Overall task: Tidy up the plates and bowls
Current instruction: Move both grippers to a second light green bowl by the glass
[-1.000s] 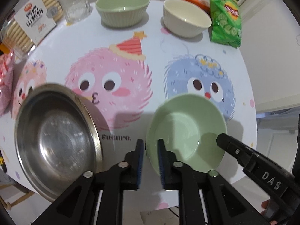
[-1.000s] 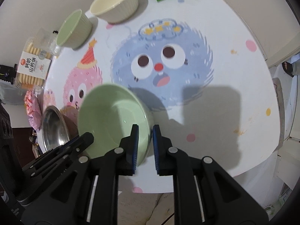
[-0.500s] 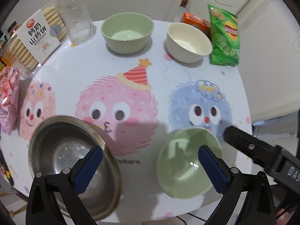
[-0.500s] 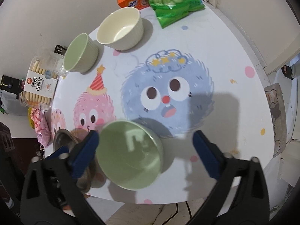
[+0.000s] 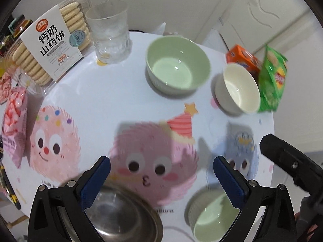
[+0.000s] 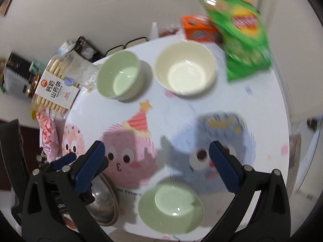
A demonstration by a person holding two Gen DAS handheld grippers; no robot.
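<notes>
A shallow green bowl [image 5: 214,219] [image 6: 171,205] rests on the table near its front edge. A steel bowl [image 5: 121,215] [image 6: 104,201] sits left of it. A deeper green bowl [image 5: 177,66] [image 6: 119,74] and a cream bowl [image 5: 238,88] [image 6: 185,68] stand at the back. My left gripper [image 5: 161,179] is open and empty, raised above the two near bowls. My right gripper [image 6: 157,165] is open and empty, above the shallow green bowl.
A round table with a cartoon-monster cover [image 5: 121,104]. A clear glass [image 5: 110,34], a biscuit box [image 5: 50,42] and pink snack packs [image 5: 15,119] at the back left. An orange box [image 6: 198,29] and green chip bag [image 6: 240,36] at the back right.
Both grippers went from shut near the shallow green bowl's rim to wide open, and pulled up and back. The shallow green bowl now rests on the table.
</notes>
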